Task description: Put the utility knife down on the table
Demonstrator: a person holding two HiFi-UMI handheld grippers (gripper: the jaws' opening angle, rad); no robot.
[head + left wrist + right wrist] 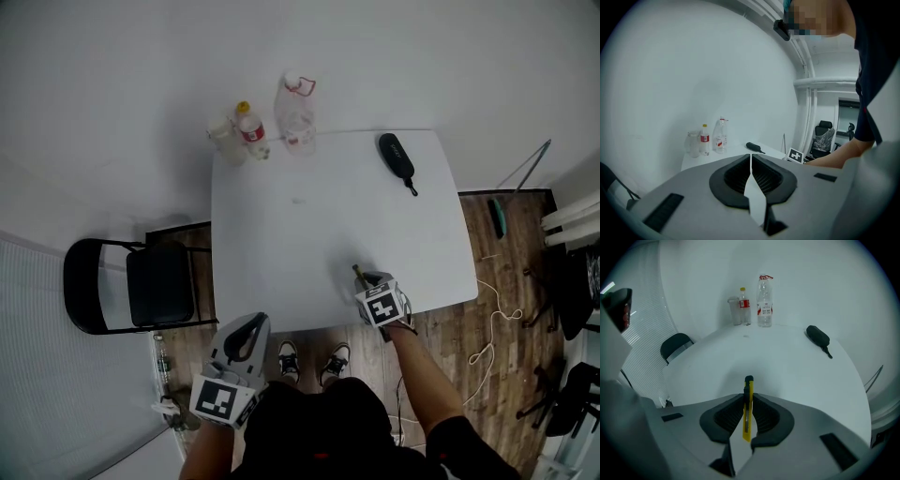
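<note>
Nearest us, the person's dark torso (328, 422) fills the bottom of the head view, with the white table (309, 225) spreading beyond it. We see the left gripper (253, 322) off the table's near edge, jaws pressed together on nothing, and the right gripper (748, 398) tilted down over that edge, jaws clamped flat on the yellow utility knife (747, 414) about mid-length. We judge the knife light, stiff and slick-sided, safest held by its handle; whether its blade is out, or its tip touches the table, we cannot tell.
</note>
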